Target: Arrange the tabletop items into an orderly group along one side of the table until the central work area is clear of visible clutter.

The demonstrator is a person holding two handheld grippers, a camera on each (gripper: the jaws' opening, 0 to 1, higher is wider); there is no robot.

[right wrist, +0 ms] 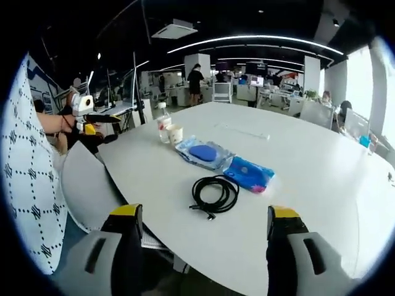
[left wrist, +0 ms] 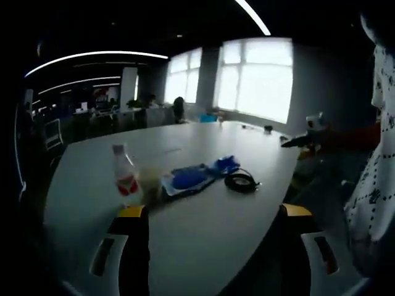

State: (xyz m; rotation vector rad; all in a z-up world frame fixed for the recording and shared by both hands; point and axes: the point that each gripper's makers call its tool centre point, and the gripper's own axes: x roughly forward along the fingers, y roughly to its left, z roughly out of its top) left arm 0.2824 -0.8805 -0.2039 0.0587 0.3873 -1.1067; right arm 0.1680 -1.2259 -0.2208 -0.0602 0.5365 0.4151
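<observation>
1. Left gripper view: the left gripper [left wrist: 213,240] hangs released over the near edge of the table [left wrist: 203,228], jaws spread and holding nothing. The bottle [left wrist: 126,174] and paper cup [left wrist: 150,179] stand just beyond its left jaw, nearest of all; the blue pouch [left wrist: 188,179] and coiled cable [left wrist: 241,181] lie farther right.

2. Right gripper view: the right gripper [right wrist: 203,237] is likewise released and empty. The coiled cable [right wrist: 214,193] lies straight ahead between its jaws, the blue packet [right wrist: 249,174] touching it far-right, so this gripper is probably nearer those. The left gripper [right wrist: 86,114] hovers at far left.

On the table [right wrist: 321,166], the cup [right wrist: 175,134] stood just beside the bottle [right wrist: 163,123]. Two pouches [right wrist: 203,153] lay between them and the coiled cable [right wrist: 215,192].
</observation>
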